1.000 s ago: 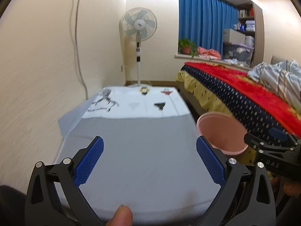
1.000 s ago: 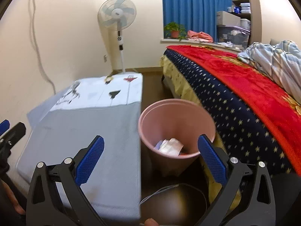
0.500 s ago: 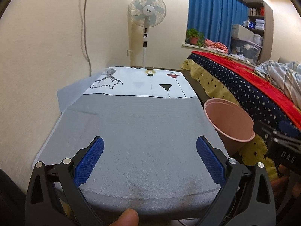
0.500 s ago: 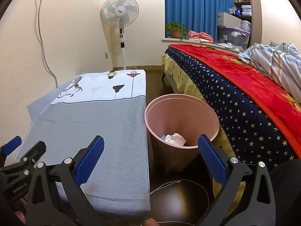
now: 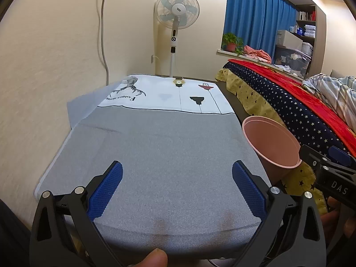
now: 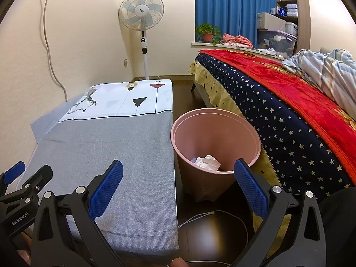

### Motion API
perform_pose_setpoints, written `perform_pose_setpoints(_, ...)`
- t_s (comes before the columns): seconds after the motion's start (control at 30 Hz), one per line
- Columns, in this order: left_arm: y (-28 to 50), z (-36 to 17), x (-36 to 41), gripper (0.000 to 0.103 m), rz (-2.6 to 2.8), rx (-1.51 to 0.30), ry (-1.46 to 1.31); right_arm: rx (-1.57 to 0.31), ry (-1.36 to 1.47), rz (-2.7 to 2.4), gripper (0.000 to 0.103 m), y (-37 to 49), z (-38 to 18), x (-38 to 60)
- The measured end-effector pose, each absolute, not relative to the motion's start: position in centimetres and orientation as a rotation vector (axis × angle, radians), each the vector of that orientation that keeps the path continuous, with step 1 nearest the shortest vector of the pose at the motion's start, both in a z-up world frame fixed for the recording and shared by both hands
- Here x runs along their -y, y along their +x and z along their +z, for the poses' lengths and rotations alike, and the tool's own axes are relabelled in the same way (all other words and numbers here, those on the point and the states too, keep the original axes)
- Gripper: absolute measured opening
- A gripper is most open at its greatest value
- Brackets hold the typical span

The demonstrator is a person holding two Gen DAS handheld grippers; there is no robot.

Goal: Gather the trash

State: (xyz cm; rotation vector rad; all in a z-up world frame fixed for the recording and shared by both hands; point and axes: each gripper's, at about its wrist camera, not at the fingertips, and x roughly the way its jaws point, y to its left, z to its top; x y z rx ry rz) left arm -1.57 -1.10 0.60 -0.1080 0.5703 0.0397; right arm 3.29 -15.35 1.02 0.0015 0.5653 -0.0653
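A pink trash bin stands on the dark floor between the low cloth-covered table and the bed. Crumpled white paper lies at its bottom. The bin also shows in the left wrist view, right of the table. My left gripper is open and empty above the table's near end. My right gripper is open and empty, above the table's right edge, with the bin just beyond it. No loose trash shows on the table.
A bed with a starred blue and red blanket runs along the right. A standing fan is at the far wall. A white cable lies on the floor near the bin. A wall borders the table on the left.
Both grippers have pulled back and risen slightly, so more of the table's near end and the floor show. Both stay open and empty. The bin has not moved.
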Motion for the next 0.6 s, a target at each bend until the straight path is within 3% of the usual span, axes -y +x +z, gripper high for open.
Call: perform_pose_setpoints(0.6, -1.60, 0.56, 1.07, 0.095, 0.037, -0.572, -0.116, -0.566, 0.001, -0.065, 0.098, 3.36, 1.01, 15.29)
